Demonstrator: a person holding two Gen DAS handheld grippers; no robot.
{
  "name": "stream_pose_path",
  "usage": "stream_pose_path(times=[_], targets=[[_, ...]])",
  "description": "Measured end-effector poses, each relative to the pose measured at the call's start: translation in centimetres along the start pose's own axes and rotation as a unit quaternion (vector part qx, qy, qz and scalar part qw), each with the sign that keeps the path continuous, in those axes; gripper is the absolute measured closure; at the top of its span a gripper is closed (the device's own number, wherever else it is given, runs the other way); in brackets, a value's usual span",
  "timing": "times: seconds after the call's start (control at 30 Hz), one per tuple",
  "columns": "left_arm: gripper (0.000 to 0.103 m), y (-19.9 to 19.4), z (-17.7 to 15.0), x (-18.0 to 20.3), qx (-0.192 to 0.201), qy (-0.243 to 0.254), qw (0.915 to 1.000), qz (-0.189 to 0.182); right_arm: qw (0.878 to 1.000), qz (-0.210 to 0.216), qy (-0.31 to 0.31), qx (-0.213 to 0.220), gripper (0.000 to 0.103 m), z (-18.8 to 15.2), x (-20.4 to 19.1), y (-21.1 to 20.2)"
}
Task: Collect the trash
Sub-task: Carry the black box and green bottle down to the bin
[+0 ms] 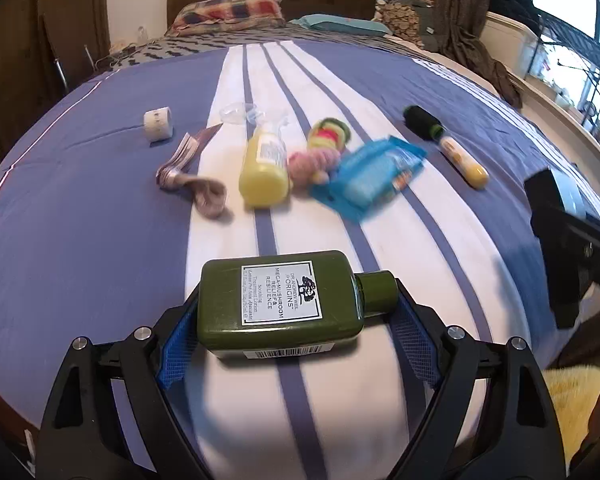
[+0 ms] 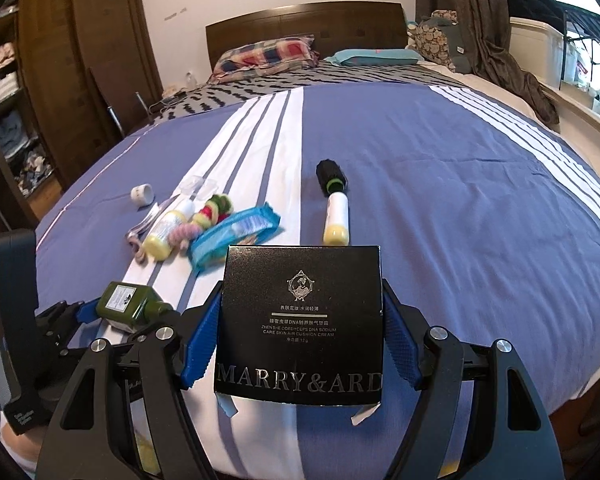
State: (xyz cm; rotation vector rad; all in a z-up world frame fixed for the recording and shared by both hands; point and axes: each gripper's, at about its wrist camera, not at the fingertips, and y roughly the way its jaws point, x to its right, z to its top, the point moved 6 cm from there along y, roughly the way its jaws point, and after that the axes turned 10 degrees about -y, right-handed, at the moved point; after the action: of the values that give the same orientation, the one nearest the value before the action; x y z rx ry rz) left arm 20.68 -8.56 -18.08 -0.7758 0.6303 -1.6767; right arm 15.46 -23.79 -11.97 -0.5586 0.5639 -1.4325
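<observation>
Each claw had one item: the left claw [image 1: 295,316] clamped a green bottle [image 1: 277,300], the right claw [image 2: 300,332] a black box [image 2: 302,320]. The yellow bottle [image 1: 263,168], blue packet [image 1: 370,178] and more lay uncollected on the bed [image 1: 79,240].

Dark green bottle [image 1: 279,300]; black box [image 2: 302,320]; blue bedspread [image 2: 440,200], white stripes.

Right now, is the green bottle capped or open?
Capped: the green bottle lies sideways between the left gripper's fingers, its dark green cap on the neck.
</observation>
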Motion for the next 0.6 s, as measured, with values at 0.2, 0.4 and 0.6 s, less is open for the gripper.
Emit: stream_pose_path(times=[0.2, 0.4, 0.6], targets=[[0.021, -2.3, -2.5, -0.6, 0.001, 0.01, 0.9999, -0.011, 1.0, 0.007, -0.007, 0.006, 0.03, -1.8, -1.1, -2.4], [0.021, -5.9, -4.8, -1.3, 0.015, 0.006, 0.9998, -0.012, 1.0, 0.016, -0.012, 0.01, 0.03, -3.8, -2.4, -4.6], [0.021, -9.2, -7.5, -1.8, 0.026, 0.01, 0.9995, -0.011, 1.0, 0.019, -0.023, 0.007, 0.03, -6.1, -3.5, -6.3]])
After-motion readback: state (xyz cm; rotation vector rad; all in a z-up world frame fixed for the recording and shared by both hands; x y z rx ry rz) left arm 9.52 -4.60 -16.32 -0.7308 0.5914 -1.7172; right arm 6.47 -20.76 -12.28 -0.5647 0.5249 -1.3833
